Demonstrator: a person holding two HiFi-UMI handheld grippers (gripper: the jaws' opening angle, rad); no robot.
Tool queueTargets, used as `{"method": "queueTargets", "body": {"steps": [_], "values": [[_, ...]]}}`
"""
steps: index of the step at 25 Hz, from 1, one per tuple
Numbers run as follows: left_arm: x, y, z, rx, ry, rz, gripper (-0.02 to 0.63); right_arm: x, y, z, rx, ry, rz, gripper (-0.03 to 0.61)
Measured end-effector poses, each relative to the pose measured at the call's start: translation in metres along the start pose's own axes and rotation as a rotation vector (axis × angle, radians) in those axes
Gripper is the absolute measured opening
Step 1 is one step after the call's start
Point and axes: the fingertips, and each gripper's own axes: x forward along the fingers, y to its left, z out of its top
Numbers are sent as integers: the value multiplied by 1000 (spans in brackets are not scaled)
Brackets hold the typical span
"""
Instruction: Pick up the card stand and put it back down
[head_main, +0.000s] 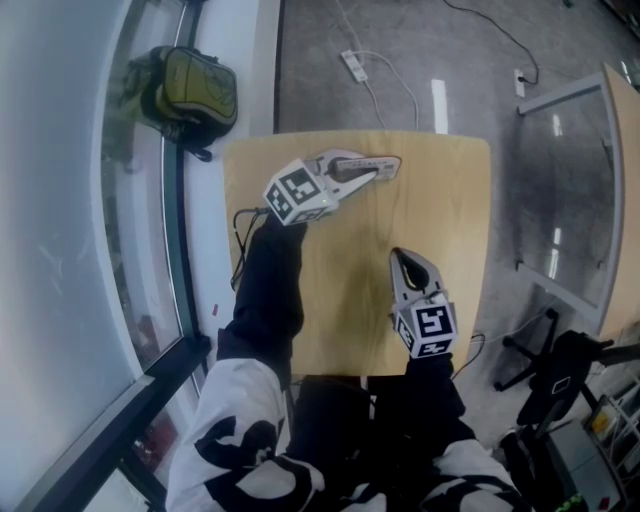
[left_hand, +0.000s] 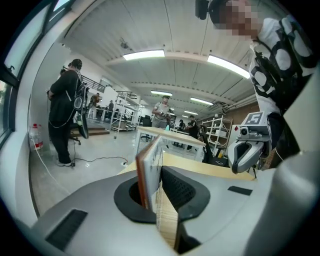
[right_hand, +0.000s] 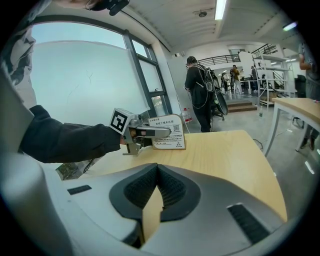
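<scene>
- We are seeing the left gripper (left_hand: 156, 186) pinching the card stand (left_hand: 148, 165) edge-on; the right gripper view is showing its printed face.
- Right gripper (right_hand: 156, 181) is sitting pressed together, empty.

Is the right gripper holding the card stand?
No, the right gripper is shut and empty; the left gripper clamps the card stand.

Print on the card stand (right_hand: 169, 133) is too small to read; in the head view the left gripper (head_main: 390, 167) covers most of the stand.
</scene>
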Motion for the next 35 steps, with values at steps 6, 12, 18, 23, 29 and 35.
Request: {"method": "queueTargets", "body": {"steps": [6,12,18,23,29,35], "values": [[-2,-31,-10,-5,58,-39,23,-9,15,8,-5,-31,2,17],[-7,-75,-12,-75,64,-27,22,-33,25,25,-22,-75,-4,17],[-27,-113,17,-163,29,107,23,-66,39,50,-53,-134,2,17],[-58,-137,56,-152,13,271,23,-95,55,74,-104,-182,21,17],[-98,-181,116,-79,-50,439,23,-135,72,103,-175,-237,32,17],[-133,-227,162,-71,-193,571,22,-173,88,129,-257,-293,50,17]]}}
